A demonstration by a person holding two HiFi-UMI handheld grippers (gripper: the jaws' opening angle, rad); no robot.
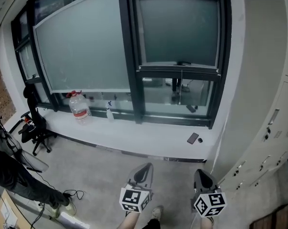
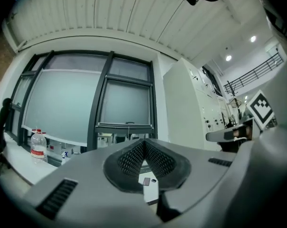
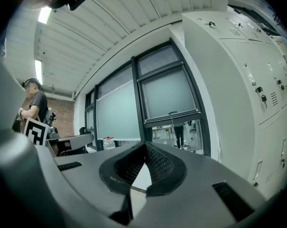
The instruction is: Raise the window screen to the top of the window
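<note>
The window screen [image 1: 178, 30] covers the upper part of the right-hand pane. Its dark bottom bar [image 1: 178, 69] sits about two thirds of the way down, and a thin pull cord [image 1: 181, 86] hangs from it. The left gripper view has the screen [image 2: 127, 102] straight ahead, and the right gripper view shows it as well [image 3: 169, 93]. My left gripper [image 1: 143, 170] and right gripper [image 1: 202, 176] are low in the head view, side by side, well short of the sill and the window. Both are shut with nothing between the pads [image 2: 155, 156] [image 3: 157, 161].
On the white sill [image 1: 134, 135] stand a water bottle [image 1: 79, 108] and a small spray bottle [image 1: 109, 112], with a phone [image 1: 192, 138] lying at the right. Grey lockers [image 1: 272, 104] line the right side. An office chair [image 1: 35, 124] and a person [image 1: 13, 173] are at the left.
</note>
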